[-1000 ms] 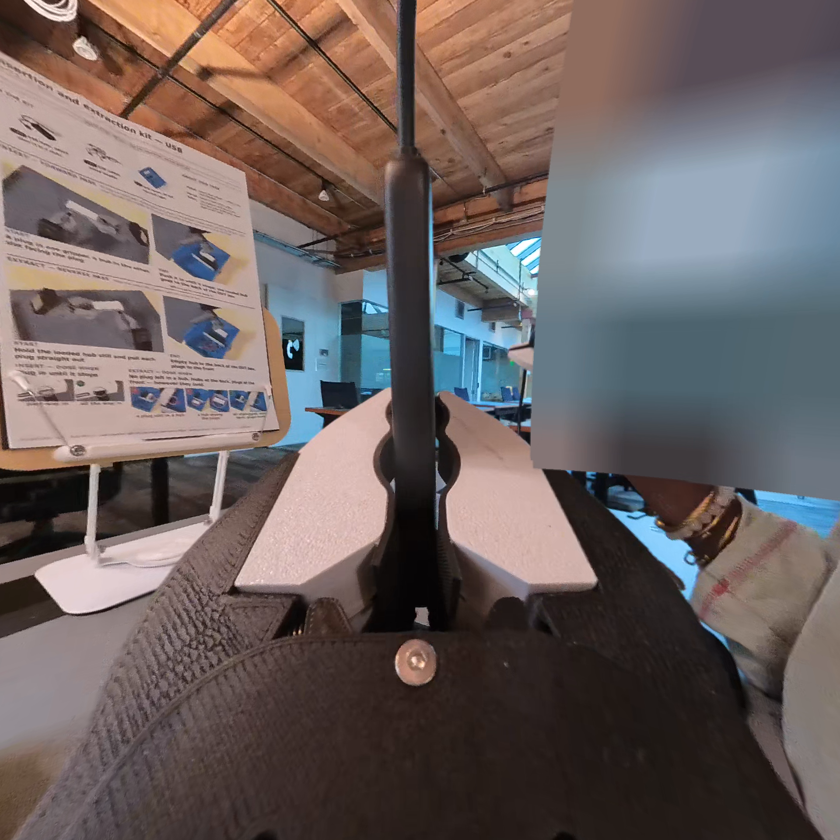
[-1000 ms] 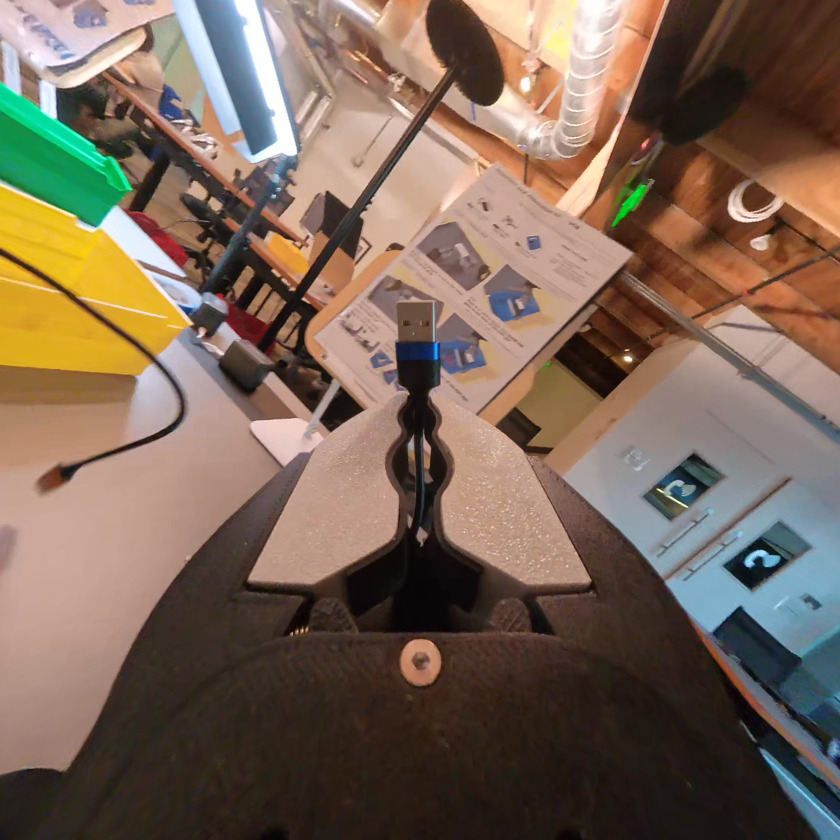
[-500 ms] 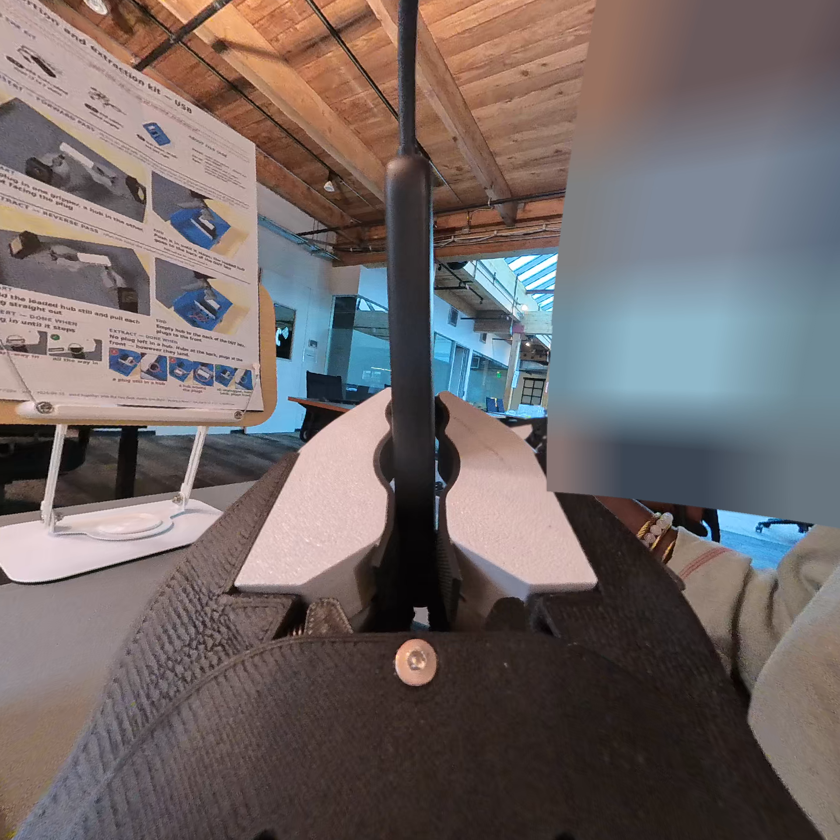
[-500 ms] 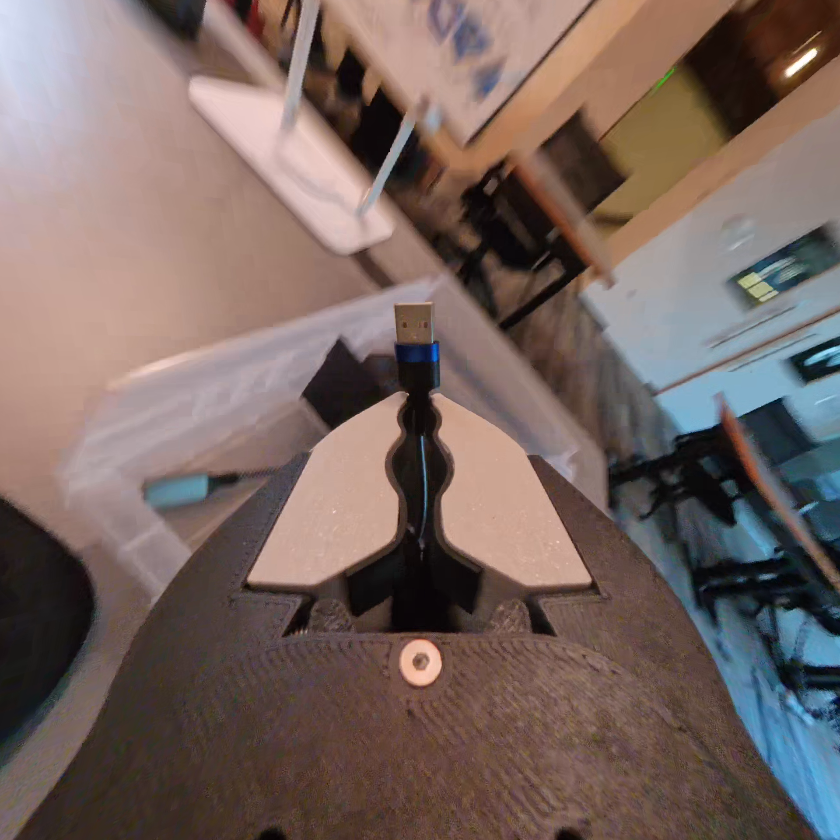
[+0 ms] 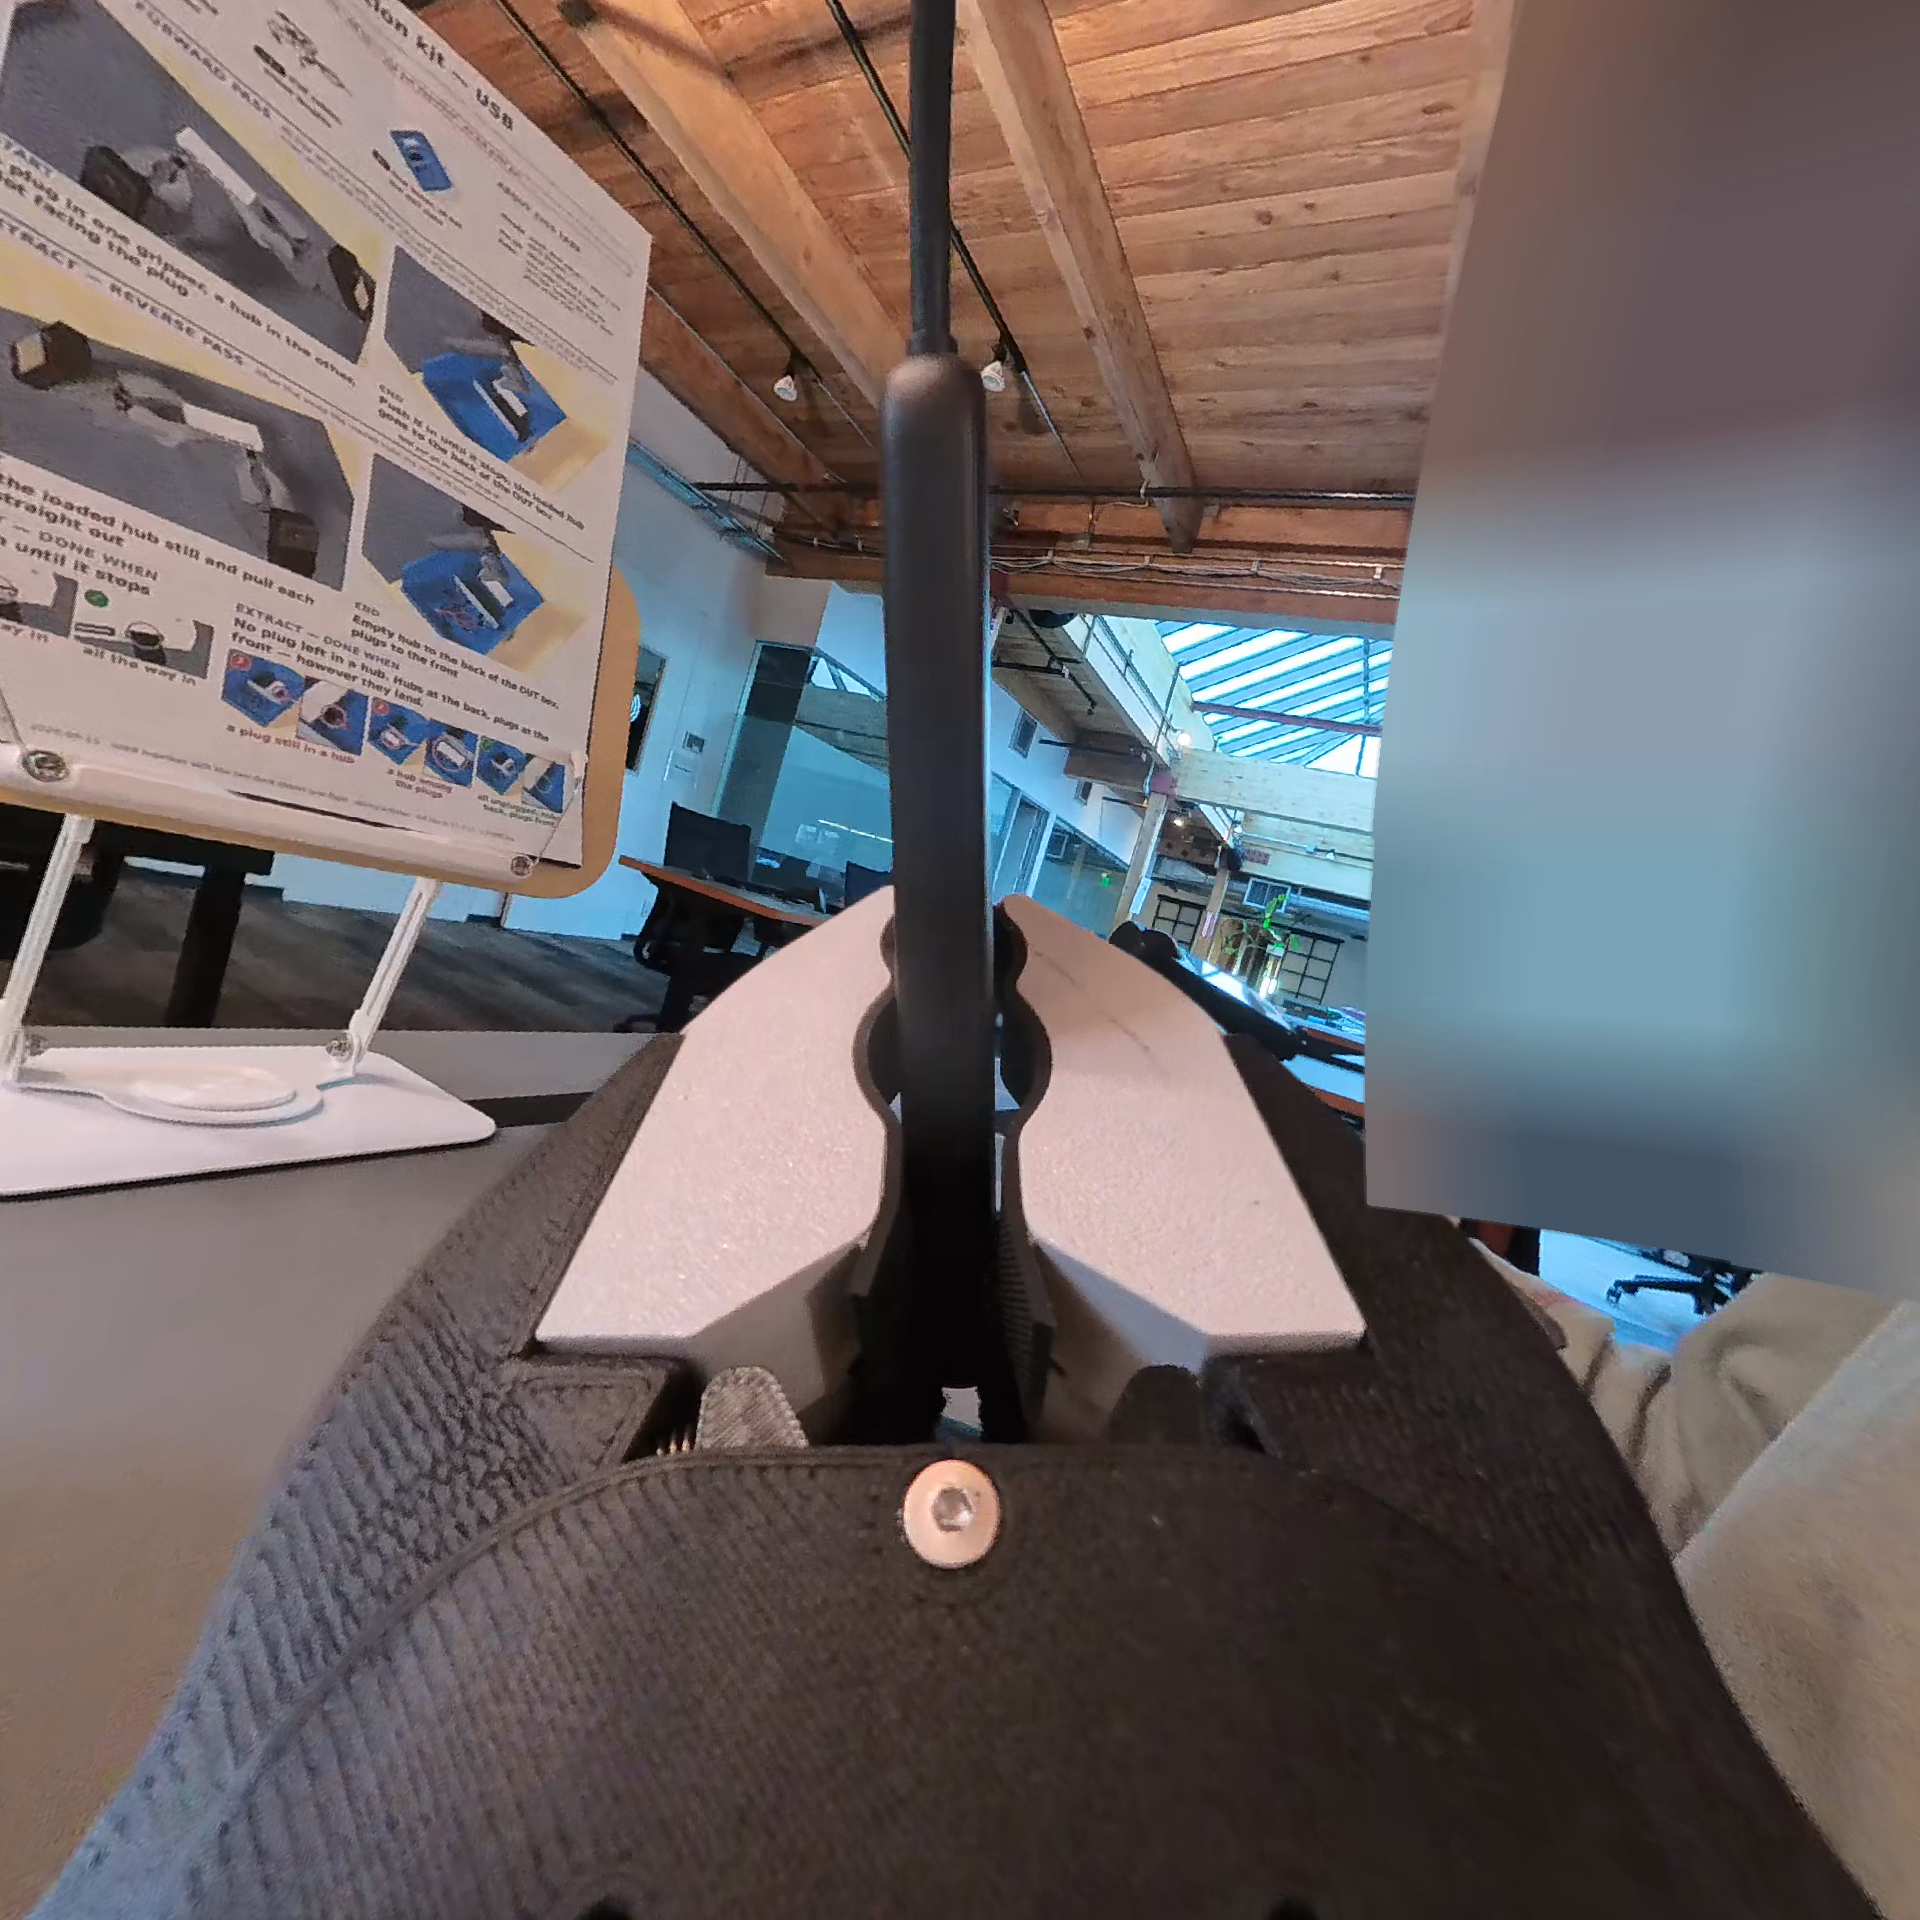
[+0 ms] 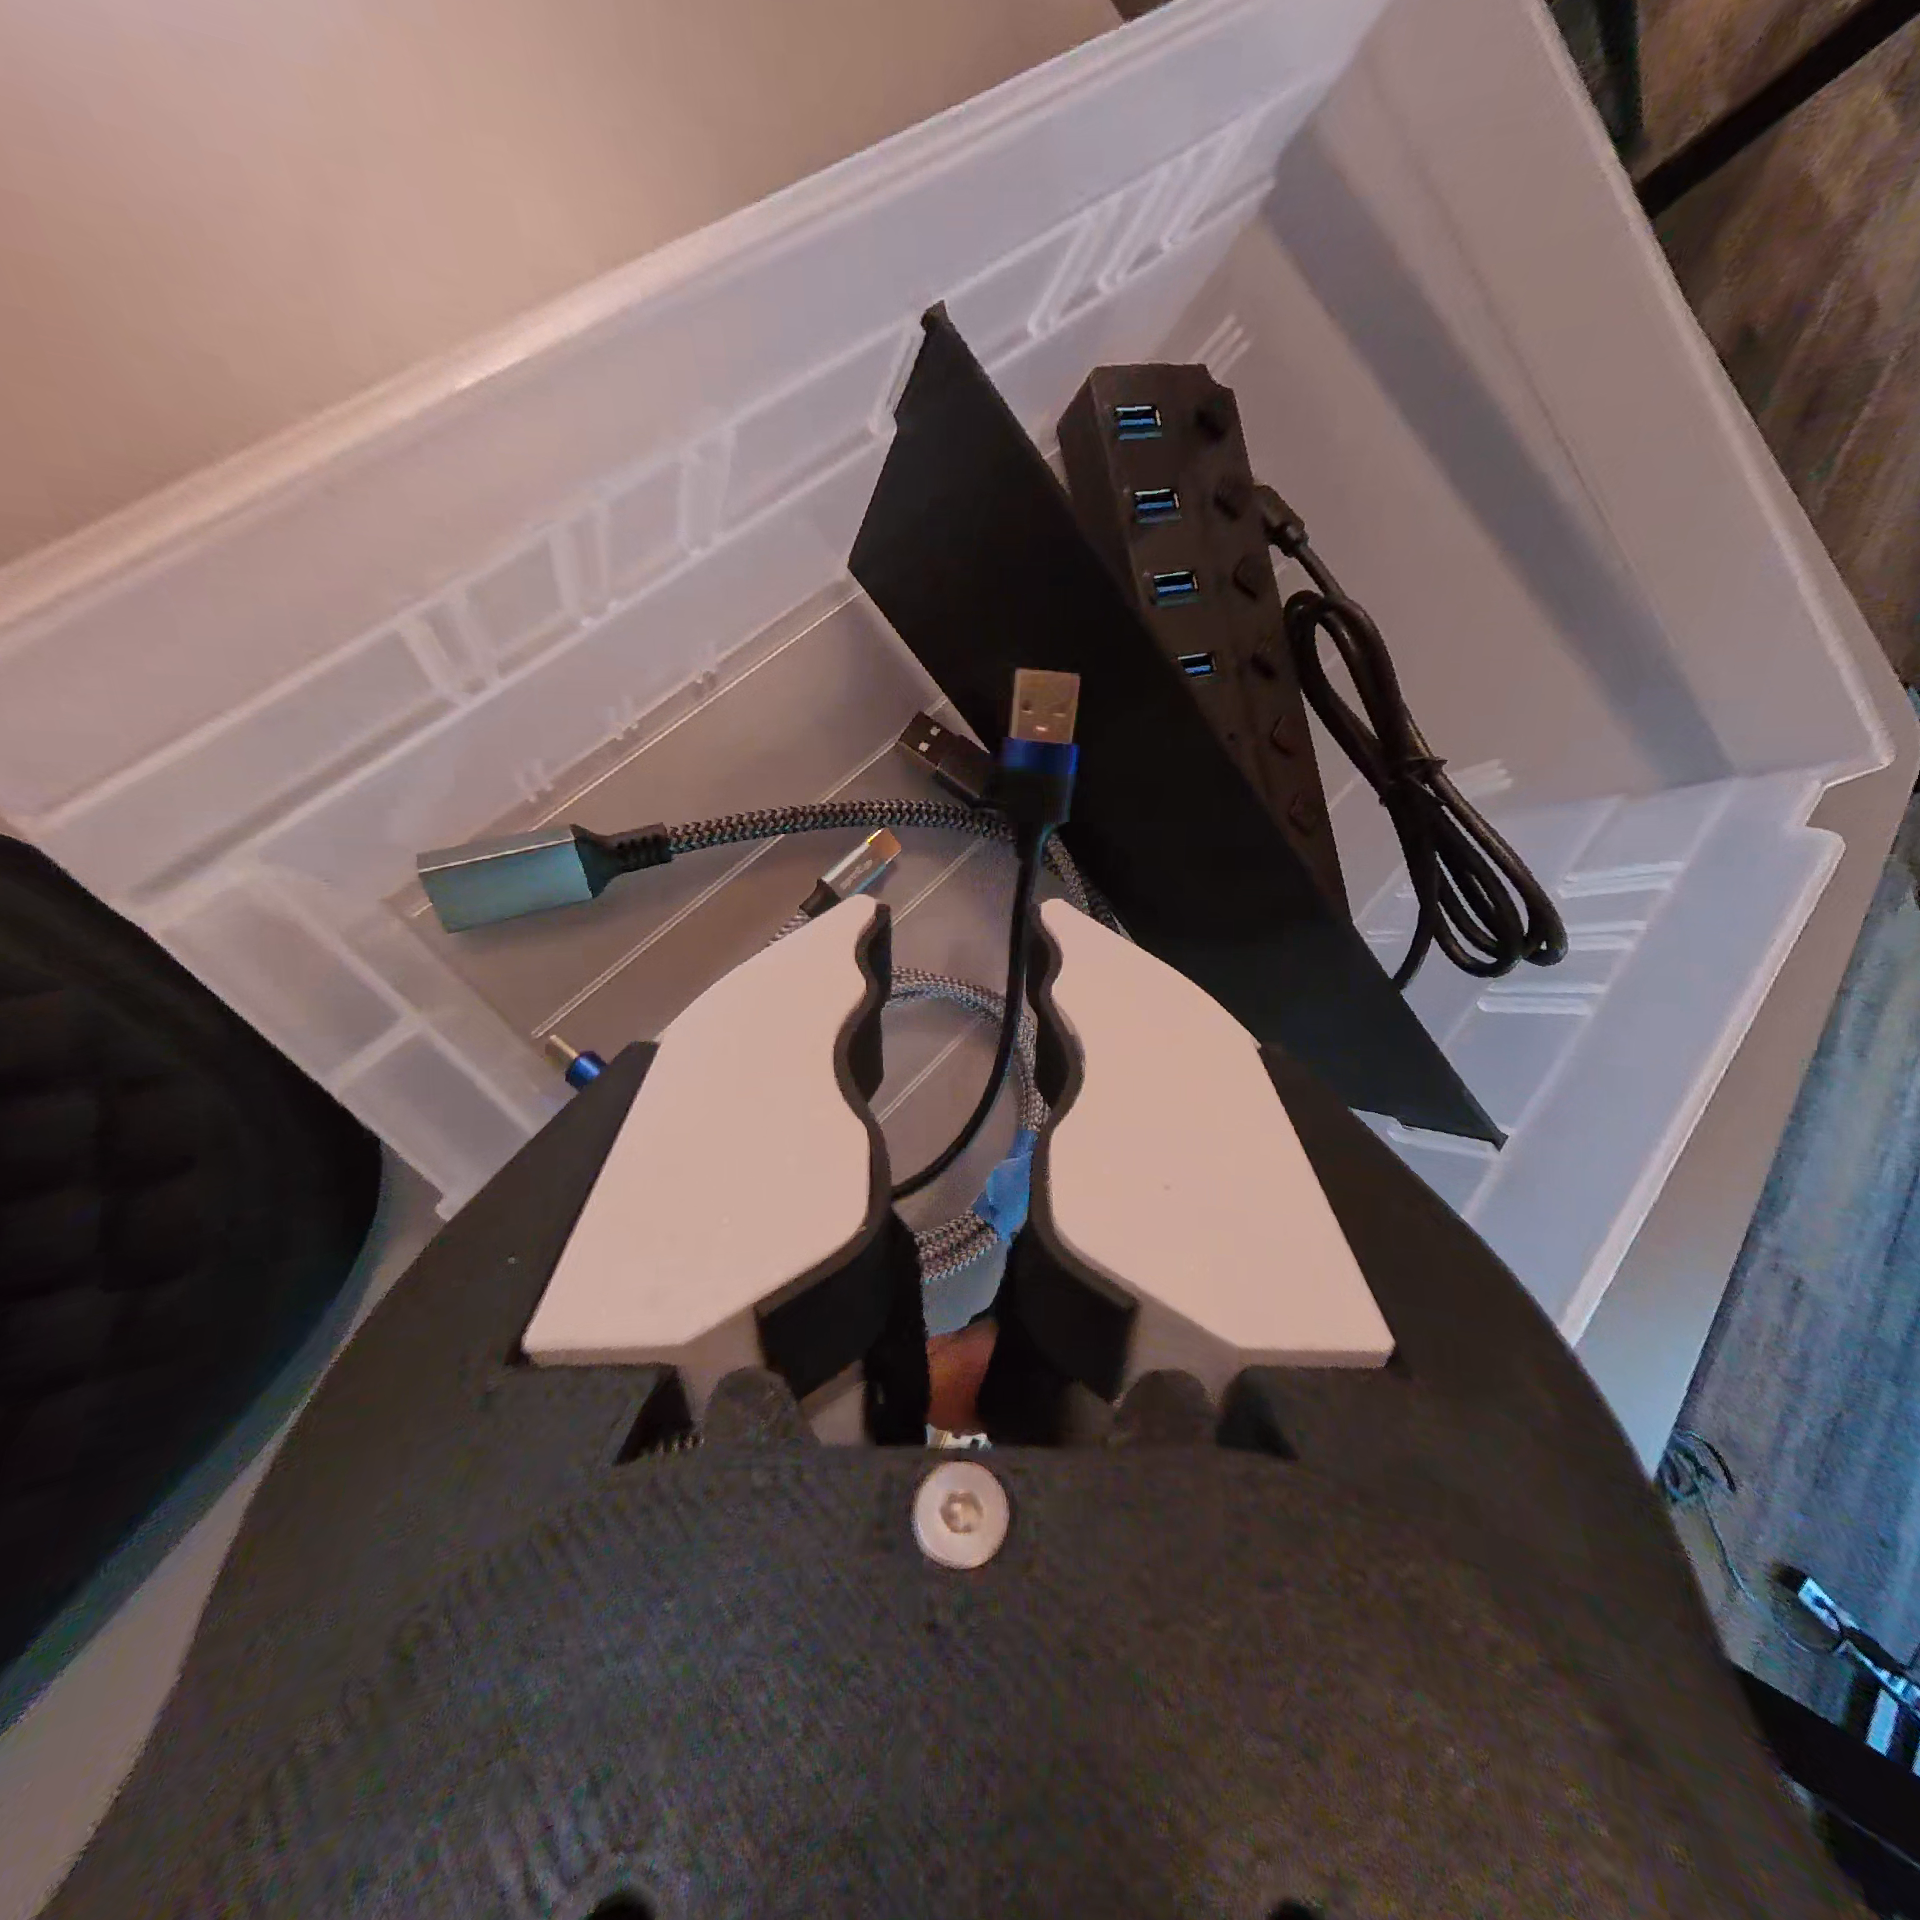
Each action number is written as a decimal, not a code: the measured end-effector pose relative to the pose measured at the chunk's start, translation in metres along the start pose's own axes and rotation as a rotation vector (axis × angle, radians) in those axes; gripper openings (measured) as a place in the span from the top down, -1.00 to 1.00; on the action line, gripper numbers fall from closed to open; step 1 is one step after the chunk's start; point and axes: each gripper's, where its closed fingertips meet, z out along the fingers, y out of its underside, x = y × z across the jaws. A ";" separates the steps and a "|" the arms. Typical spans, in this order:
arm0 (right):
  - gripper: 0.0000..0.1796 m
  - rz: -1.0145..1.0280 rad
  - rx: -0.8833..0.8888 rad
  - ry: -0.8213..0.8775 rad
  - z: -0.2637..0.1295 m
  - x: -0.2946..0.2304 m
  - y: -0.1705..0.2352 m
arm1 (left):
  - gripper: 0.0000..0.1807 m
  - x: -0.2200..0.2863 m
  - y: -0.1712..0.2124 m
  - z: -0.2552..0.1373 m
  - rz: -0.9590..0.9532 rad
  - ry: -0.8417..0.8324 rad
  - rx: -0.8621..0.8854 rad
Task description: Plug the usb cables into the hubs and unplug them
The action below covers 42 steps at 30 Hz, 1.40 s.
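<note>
Over the clear plastic bin (image 6: 1558, 312) | right gripper (image 6: 956, 925) jaws apart, blue-collared USB plug (image 6: 1039, 727) loose among braided cables | black hub (image 6: 1195, 540) behind the divider | left gripper (image 5: 940, 935) clamps a black hub (image 5: 930, 644) upright.

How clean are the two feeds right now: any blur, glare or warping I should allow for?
Left wrist view: sharp in the middle, the skylight blown out bright, the instruction board bent by the wide lens, a mosaic patch covering the right side. Right wrist view: crisp on the blue-collared plug and black hub; the clear bin bows outward; soft toward the edges; even light, no strong glare.
</note>
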 end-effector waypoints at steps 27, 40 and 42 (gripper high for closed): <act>0.78 -1.042 0.926 0.486 -0.097 -0.235 -0.226 | 0.86 0.008 0.020 0.018 -0.112 -0.078 -0.052; 0.85 -1.084 0.876 0.407 -0.091 -0.245 -0.222 | 0.87 0.017 0.031 0.023 -0.011 -0.062 -0.136; 0.84 -1.080 0.880 0.429 -0.092 -0.242 -0.222 | 0.87 0.021 0.032 0.023 0.099 -0.053 -0.178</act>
